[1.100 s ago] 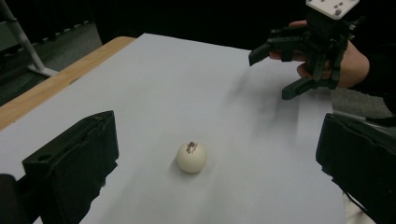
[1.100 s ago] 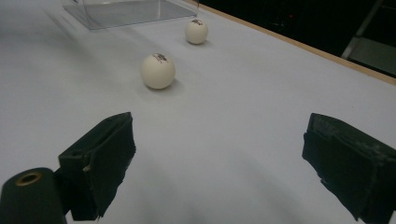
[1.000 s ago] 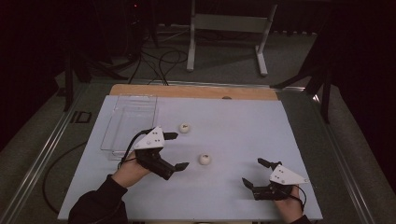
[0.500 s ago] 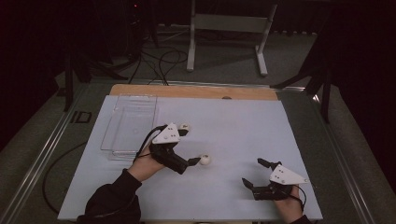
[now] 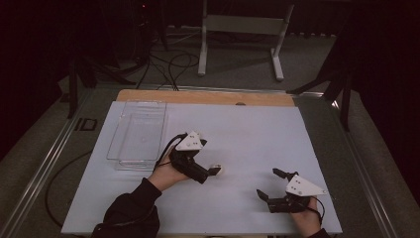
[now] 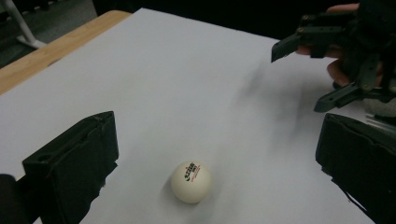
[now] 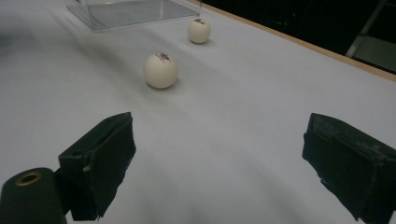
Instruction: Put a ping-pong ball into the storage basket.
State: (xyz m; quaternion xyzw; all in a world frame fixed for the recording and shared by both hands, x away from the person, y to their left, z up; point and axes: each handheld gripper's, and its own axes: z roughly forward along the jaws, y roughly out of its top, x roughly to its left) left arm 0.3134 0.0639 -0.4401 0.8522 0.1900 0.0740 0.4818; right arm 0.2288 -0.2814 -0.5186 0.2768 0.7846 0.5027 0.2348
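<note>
The left gripper [image 6: 219, 154] is wide open with the white ball [image 6: 191, 182] on the table between its jaws, so I would slide a bit lower and squeeze slowly so it can't roll away.

The bench [image 5: 277, 134] is covered by a white sheet, and a strip of bare wood [image 5: 208, 96] shows along its far edge. On the far left part of the sheet stands a clear plastic tray [image 5: 137, 135]. Two white balls rest on the sheet: one [image 6: 191, 182] near the middle of the bench, the other [image 7: 199, 31] farther back, just beside the tray's corner.
</note>
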